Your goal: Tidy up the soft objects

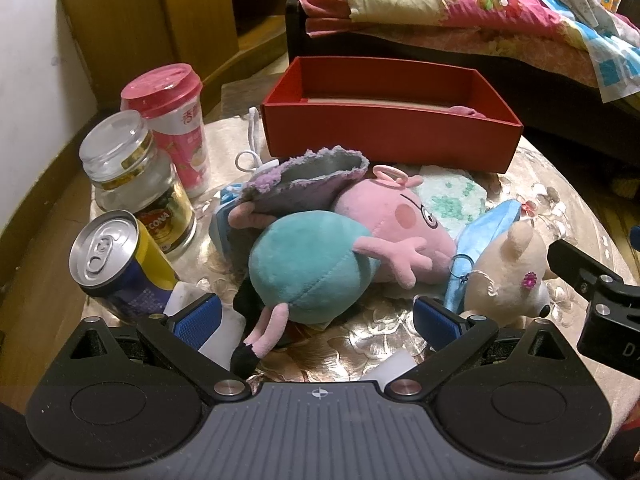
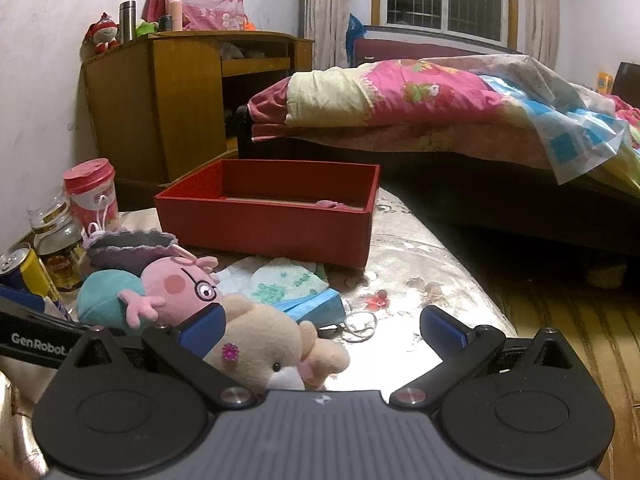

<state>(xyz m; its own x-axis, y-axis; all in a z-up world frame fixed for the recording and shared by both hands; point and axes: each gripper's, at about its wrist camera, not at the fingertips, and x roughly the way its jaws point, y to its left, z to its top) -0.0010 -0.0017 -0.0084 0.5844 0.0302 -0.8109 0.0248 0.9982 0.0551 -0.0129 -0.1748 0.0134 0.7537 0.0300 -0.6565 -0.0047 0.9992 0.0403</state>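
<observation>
A pink pig plush in a teal dress [image 1: 320,264] [image 2: 168,288] lies on the table with its legs between the open fingers of my left gripper [image 1: 316,320]. A purple-grey fuzzy cloth [image 1: 308,180] [image 2: 128,246] lies on its far side. A beige bear plush [image 1: 508,276] [image 2: 264,344] lies to its right, between the open fingers of my right gripper [image 2: 324,330], close to the left finger. A blue face mask [image 1: 484,236] [image 2: 312,304] and a green-patterned tissue pack [image 1: 452,200] [image 2: 280,280] lie behind. An open red box [image 1: 384,136] [image 2: 264,232] stands at the back, something pink inside.
At the left stand a drink can [image 1: 116,264] [image 2: 20,272], a glass jar [image 1: 136,184] [image 2: 60,248] and a pink cup [image 1: 172,120] [image 2: 92,192]. The table [image 2: 420,292] has a shiny floral cover. A bed [image 2: 440,112] and wooden cabinet [image 2: 160,100] stand beyond.
</observation>
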